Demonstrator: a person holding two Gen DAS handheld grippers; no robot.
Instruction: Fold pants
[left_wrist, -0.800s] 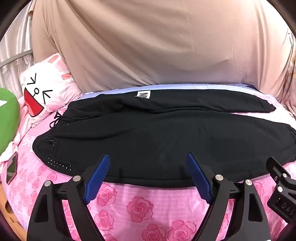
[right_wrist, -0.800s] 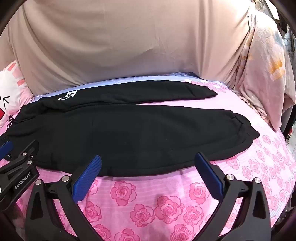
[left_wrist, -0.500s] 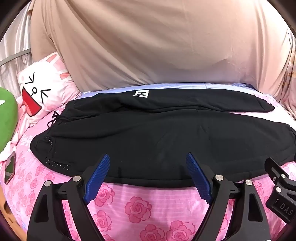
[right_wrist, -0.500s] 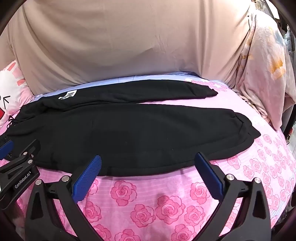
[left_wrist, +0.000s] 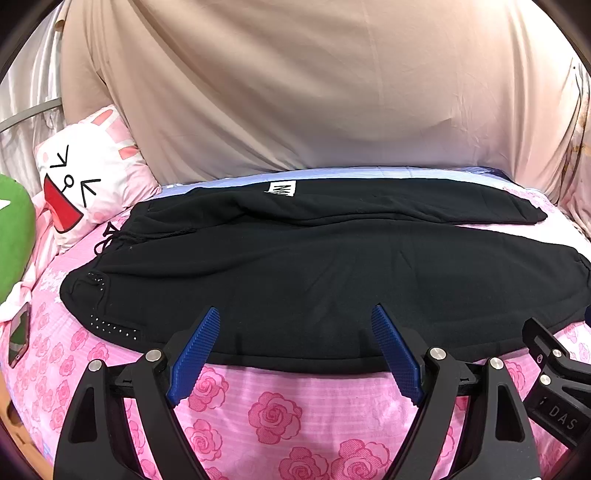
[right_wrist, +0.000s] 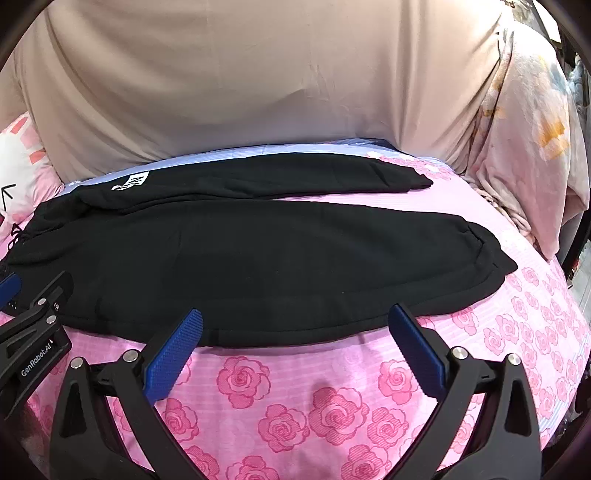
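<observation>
Lying flat across the pink rose bedsheet (left_wrist: 280, 413), black pants (left_wrist: 314, 280) reach from near its left edge, waistband there, to the right edge, legs apart. Left gripper (left_wrist: 297, 354) and right gripper (right_wrist: 295, 354) hover at the pants' near hem, jaws spread wide, empty. Cartoon pillow (left_wrist: 85, 177) sits at the far left corner.

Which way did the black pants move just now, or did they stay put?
No, they stayed put. The black pants keep their waist end beside the bunny pillow and their near edge on the same roses of the bedsheet.
</observation>
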